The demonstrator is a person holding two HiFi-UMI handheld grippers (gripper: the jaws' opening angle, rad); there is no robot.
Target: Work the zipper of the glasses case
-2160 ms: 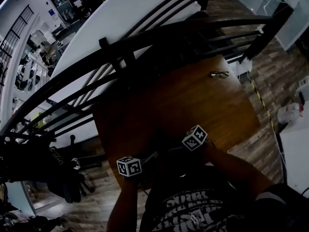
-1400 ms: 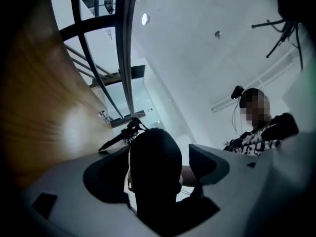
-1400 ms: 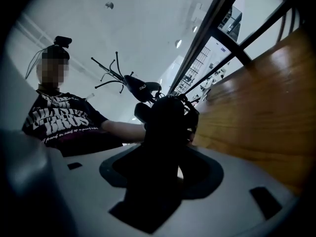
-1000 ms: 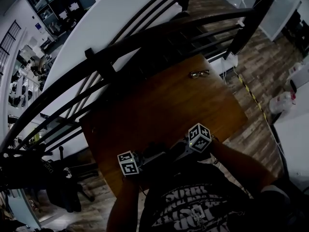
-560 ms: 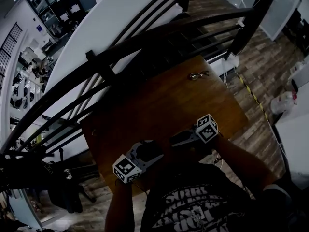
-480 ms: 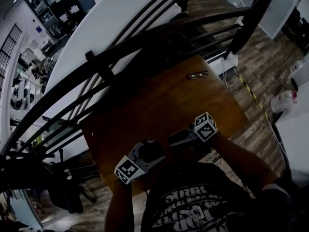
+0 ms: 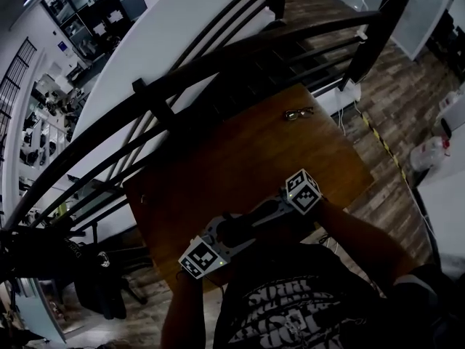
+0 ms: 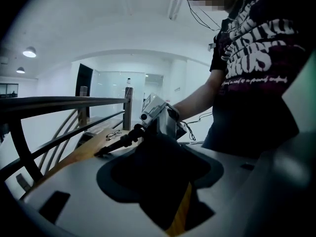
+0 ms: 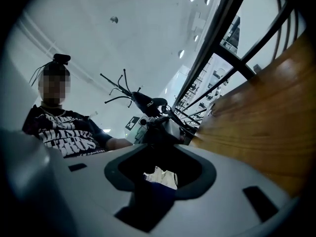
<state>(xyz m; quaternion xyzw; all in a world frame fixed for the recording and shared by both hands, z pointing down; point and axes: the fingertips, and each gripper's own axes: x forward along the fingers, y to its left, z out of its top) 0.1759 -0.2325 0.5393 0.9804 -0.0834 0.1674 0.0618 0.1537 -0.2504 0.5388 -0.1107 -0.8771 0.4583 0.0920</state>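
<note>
Glasses case (image 8: 159,172), dark, at near edge of wooden table (image 7: 247,151), clamped in left gripper (image 7: 227,233), jaws set wide. Right gripper (image 7: 256,215) meets it; jaws just been closing, dark part of case between them, grip unclear. Spectacles (image 7: 298,113) at far edge

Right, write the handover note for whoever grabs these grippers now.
Left gripper: fingers shut on the glasses case, held by the near edge of the table.
Right gripper: faces the left one. Its fingers have just been closing with a dark part of the case between them. Whether they pinch it yet is unclear.
Glasses: lying at the table's far corner.
Done: case secured in the left grip.
Left: the zipper itself can't be made out, so check it, then run it.
</note>
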